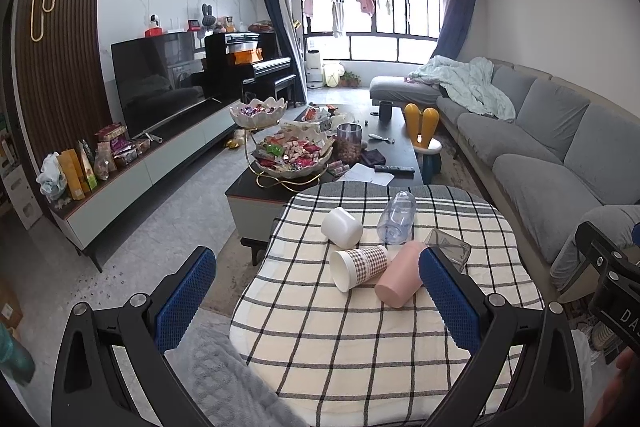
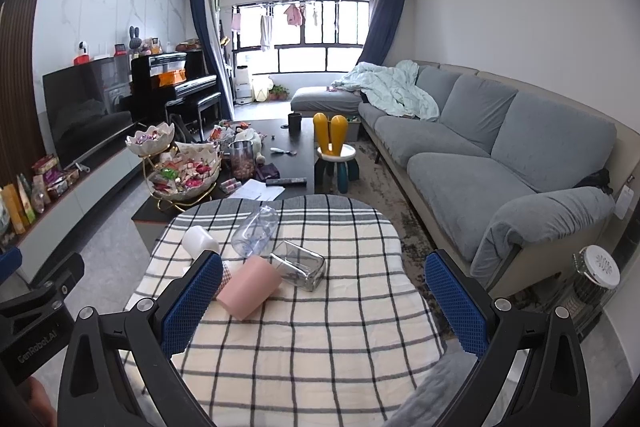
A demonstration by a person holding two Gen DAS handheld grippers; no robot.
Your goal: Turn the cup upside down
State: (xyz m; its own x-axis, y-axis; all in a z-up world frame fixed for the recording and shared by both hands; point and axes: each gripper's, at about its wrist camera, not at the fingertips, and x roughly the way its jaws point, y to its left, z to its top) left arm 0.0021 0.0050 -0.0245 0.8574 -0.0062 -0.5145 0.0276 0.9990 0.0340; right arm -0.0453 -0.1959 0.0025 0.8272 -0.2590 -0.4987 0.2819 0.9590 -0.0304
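Note:
Several cups lie on their sides on a checked cloth [image 1: 360, 339] over a small table. A pink cup [image 1: 398, 277] lies nearest; it also shows in the right wrist view [image 2: 250, 285]. Beside it lie a checked paper cup [image 1: 358, 267], a white cup [image 1: 341, 225], a clear bluish cup [image 1: 396, 217] and a clear square glass [image 1: 450, 247], which also shows in the right wrist view [image 2: 298, 265]. My left gripper [image 1: 316, 303] is open and empty, just short of the cups. My right gripper [image 2: 324, 303] is open and empty, held above the cloth.
A dark coffee table [image 1: 392, 131] with snack bowls [image 1: 294, 155] stands just behind the small table. A grey sofa [image 2: 480, 147] runs along the right. A TV cabinet [image 1: 160, 151] lines the left wall. A small stool [image 2: 336, 155] stands by the coffee table.

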